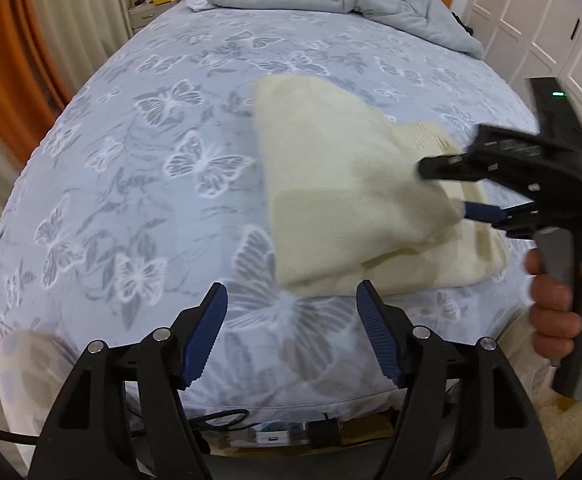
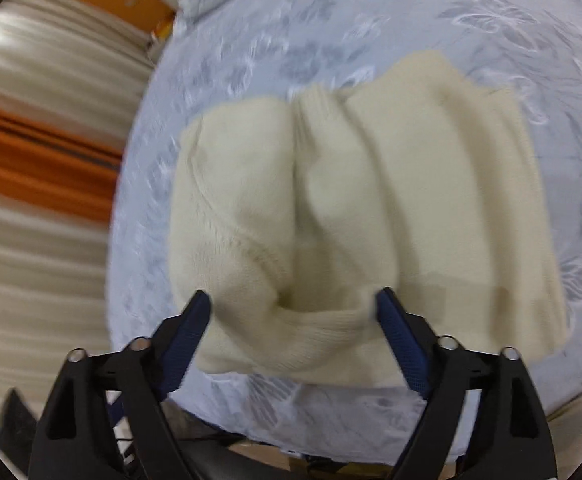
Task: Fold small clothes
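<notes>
The cream sweater (image 2: pixel 371 208) lay folded on the butterfly bedsheet (image 1: pixel 139 152), while the left gripper (image 1: pixel 291 336) and the right gripper (image 2: pixel 293 344) both stood wide and held nothing.

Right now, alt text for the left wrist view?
A folded cream garment lies on a butterfly-print bed sheet. The open left gripper is empty in the foreground; the right gripper reaches the garment from the right.
</notes>
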{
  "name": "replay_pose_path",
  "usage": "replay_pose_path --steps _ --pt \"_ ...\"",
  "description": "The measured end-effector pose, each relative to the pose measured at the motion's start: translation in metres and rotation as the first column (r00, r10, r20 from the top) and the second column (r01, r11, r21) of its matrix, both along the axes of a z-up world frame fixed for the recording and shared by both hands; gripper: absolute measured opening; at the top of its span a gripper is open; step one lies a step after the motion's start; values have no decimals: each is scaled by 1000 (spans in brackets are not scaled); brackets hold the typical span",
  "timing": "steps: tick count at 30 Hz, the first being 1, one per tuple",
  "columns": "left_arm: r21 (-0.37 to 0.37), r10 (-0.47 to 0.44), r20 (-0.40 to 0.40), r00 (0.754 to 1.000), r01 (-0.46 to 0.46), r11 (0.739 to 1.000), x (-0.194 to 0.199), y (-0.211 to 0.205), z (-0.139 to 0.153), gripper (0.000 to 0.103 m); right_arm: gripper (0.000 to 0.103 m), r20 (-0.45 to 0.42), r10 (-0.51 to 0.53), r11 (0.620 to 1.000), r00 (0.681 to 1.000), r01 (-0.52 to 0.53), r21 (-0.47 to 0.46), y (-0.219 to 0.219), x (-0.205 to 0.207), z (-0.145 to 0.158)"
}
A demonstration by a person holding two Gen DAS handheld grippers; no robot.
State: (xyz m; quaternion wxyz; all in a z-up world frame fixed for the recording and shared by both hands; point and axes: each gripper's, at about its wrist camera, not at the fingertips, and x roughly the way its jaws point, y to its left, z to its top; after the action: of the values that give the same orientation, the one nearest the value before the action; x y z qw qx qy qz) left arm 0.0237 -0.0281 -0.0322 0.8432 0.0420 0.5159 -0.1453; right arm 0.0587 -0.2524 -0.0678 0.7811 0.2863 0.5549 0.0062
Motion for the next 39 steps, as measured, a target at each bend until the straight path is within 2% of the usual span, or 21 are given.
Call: replay_pose_path --steps 4,7,8,9,11,12,14,17,18,19,21,24,25,26,27,28,29,31,34,37,39 --pt "-12 27 -2 1000 -27 1000 1 12 0 65 83 -26 9 999 1000 -11 -49 13 10 -14" --pt "-10 37 5 999 -37 999 1 15 2 65 58 -30 6 1000 1000 -7 -23 13 11 -18" --pt "-10 40 5 999 -40 999 2 16 1 65 38 -26 6 1000 1000 -6 0 13 10 -16" --pt "-7 46 3 999 -46 999 2 18 1 65 31 -20 8 1000 1000 -7 8 14 10 -14" --pt "-9 54 0 999 -54 999 2 20 1 65 26 12 18 1000 1000 -17 -22 18 9 -1" --pt "-10 58 0 998 -58 998 3 21 1 65 24 39 21 999 999 -19 -37 21 8 8" --pt "-9 65 2 998 -65 998 3 23 1 65 22 152 33 997 988 -23 -68 24 3 46" --pt "-2 70 4 998 -70 998 3 25 2 65 15 307 72 989 949 -29 -143 25 -14 106" --pt "0 71 6 997 -71 997 3 25 2 65 0 337 82 985 938 -24 -172 23 -21 120" --pt "4 71 8 997 -71 997 3 24 2 65 0 357 87 978 930 -12 -207 18 -29 132" --pt "8 69 6 998 -69 998 4 23 1 65 1 316 99 970 944 -21 -241 5 -35 127" --pt "11 65 -8 998 -65 998 5 19 -4 65 14 115 38 956 993 -3 -294 -20 -36 76" --pt "13 63 -11 998 -63 998 6 17 -5 65 14 91 -2 973 996 23 -228 -29 -43 61" --pt "18 58 -11 998 -58 998 5 15 -6 65 21 97 -40 991 994 52 -120 -37 -50 51" --pt "26 55 -11 998 -54 998 5 13 -7 66 53 103 -66 995 992 74 -67 -40 -53 47" --pt "30 54 -12 998 -54 998 5 12 -8 66 72 118 -109 994 987 111 -9 -43 -56 42" --pt "32 51 -16 999 -50 998 5 11 -9 66 84 134 -123 992 983 123 5 -43 -56 41" --pt "39 50 -20 999 -49 998 5 10 -11 66 84 134 -80 997 988 80 5 -37 -45 36" --pt "46 49 -22 999 -48 998 5 8 -12 66 86 64 -18 998 998 15 54 -25 -20 16" --pt "46 52 -22 998 -51 998 6 9 -13 66 86 2 6 992 1000 -6 129 -14 -3 -5" --pt "43 60 -26 998 -59 997 7 11 -14 66 87 -16 12 991 1000 -9 131 -5 7 -12"
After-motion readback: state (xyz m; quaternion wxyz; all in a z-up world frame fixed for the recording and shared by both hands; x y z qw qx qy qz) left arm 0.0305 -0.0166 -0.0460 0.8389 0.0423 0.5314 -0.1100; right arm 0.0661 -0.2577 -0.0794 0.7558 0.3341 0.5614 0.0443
